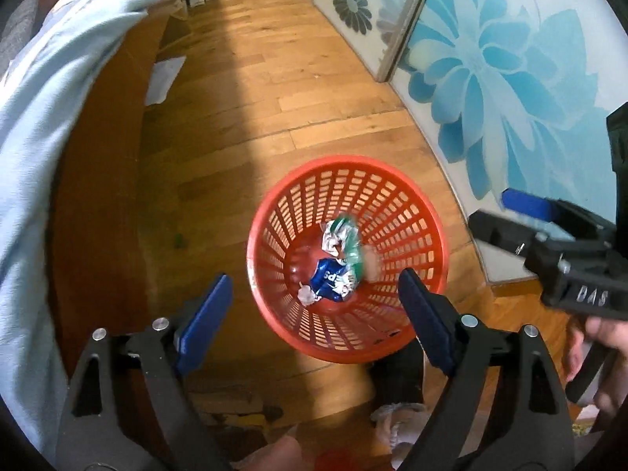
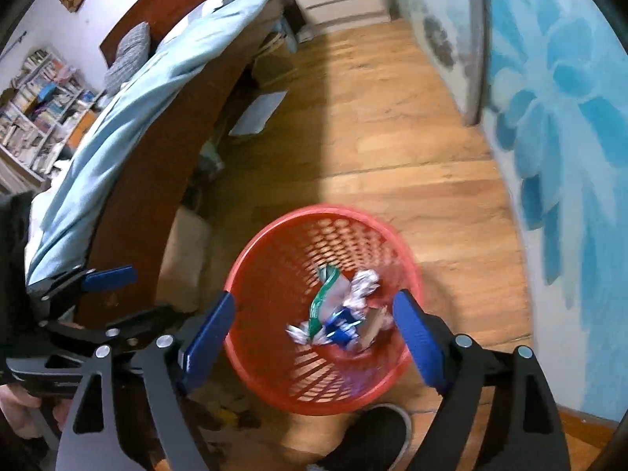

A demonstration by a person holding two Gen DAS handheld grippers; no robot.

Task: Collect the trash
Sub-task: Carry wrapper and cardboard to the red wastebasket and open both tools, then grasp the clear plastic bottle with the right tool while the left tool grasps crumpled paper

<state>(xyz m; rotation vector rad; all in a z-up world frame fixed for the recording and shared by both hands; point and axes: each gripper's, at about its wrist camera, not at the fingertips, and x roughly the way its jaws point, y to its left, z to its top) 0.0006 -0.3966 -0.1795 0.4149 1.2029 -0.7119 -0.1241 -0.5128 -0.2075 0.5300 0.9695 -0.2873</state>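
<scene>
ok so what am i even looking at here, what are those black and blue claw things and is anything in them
Those are two hand-held grippers, one in each of a person's hands, each with a fisheye camera looking along its blue-padded fingers. One picture is from the left gripper, the other from the right gripper. Both point down at a red basket standing on the wooden floor, beside a bed. Crumpled wrappers lie inside the basket. Both grippers are open and hold nothing.
</scene>
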